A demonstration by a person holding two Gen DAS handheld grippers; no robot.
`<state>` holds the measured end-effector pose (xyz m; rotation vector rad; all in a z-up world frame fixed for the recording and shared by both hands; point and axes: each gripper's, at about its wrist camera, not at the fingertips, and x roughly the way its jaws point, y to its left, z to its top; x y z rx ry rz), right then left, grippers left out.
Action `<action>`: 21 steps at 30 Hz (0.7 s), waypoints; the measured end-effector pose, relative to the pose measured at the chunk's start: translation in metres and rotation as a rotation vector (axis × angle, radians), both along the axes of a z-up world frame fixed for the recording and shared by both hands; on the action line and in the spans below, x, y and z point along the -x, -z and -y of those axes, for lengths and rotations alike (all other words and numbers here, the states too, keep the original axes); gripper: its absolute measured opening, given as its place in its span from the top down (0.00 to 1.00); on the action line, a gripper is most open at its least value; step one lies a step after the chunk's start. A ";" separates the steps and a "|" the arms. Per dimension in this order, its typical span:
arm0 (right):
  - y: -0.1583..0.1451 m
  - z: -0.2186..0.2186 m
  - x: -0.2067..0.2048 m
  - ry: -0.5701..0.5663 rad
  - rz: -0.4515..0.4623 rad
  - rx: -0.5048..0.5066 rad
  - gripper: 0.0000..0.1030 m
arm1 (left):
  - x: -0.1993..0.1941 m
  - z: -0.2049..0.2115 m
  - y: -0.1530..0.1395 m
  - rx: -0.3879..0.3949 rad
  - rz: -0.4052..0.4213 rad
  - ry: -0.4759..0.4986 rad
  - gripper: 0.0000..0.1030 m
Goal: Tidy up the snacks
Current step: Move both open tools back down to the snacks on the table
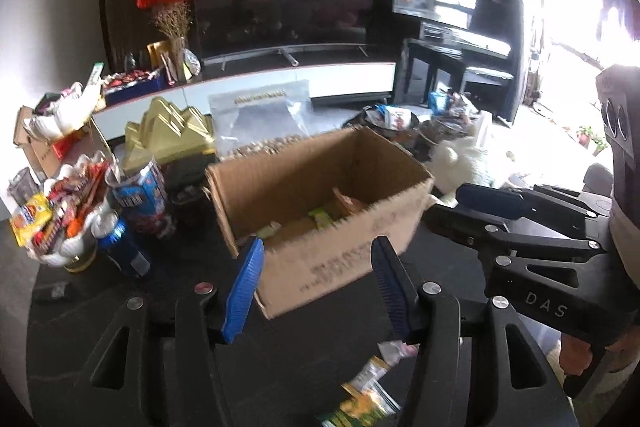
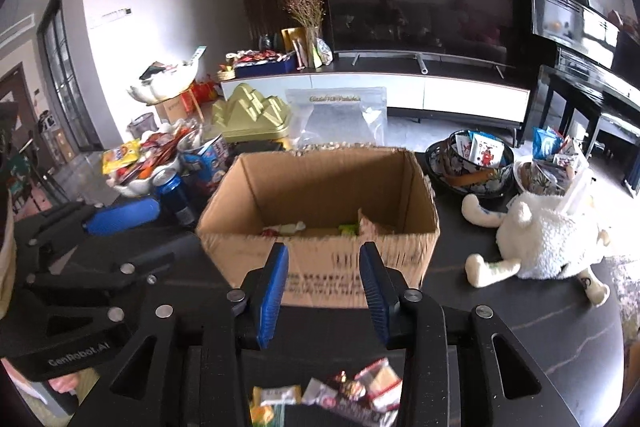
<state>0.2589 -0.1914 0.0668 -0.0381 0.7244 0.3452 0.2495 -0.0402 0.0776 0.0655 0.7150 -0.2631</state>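
Observation:
An open cardboard box [image 1: 320, 187] stands on the dark table, with a few wrapped snacks [image 1: 320, 217] on its floor. My left gripper [image 1: 316, 251] hovers just in front of the box's near corner, open, with nothing between its blue pads. My right gripper [image 2: 324, 251] faces the box [image 2: 320, 195] head-on at its near wall, also open and empty. Each gripper shows in the other's view: the right one's fingers [image 1: 492, 201] at the right, the left one's pad [image 2: 120, 217] at the left. Loose snack packets [image 2: 352, 387] lie on the table below the grippers.
Left of the box are a white dish heaped with snacks [image 1: 68, 219], a blue can [image 1: 120, 247] and a gold tin [image 1: 168, 131]. A clear bag of nuts [image 2: 336, 115] stands behind. To the right lie a white plush sheep [image 2: 548, 239] and patterned bowls [image 2: 472, 179].

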 end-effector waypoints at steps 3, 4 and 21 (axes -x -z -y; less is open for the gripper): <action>0.002 0.004 0.015 -0.005 0.005 0.010 0.63 | 0.014 0.005 0.003 -0.009 0.008 0.002 0.47; 0.003 0.005 0.018 -0.007 0.004 0.013 0.63 | 0.018 0.007 0.004 -0.011 0.009 0.005 0.46; 0.053 0.021 0.050 -0.050 -0.090 0.021 0.63 | 0.060 0.024 0.059 -0.025 -0.111 0.041 0.46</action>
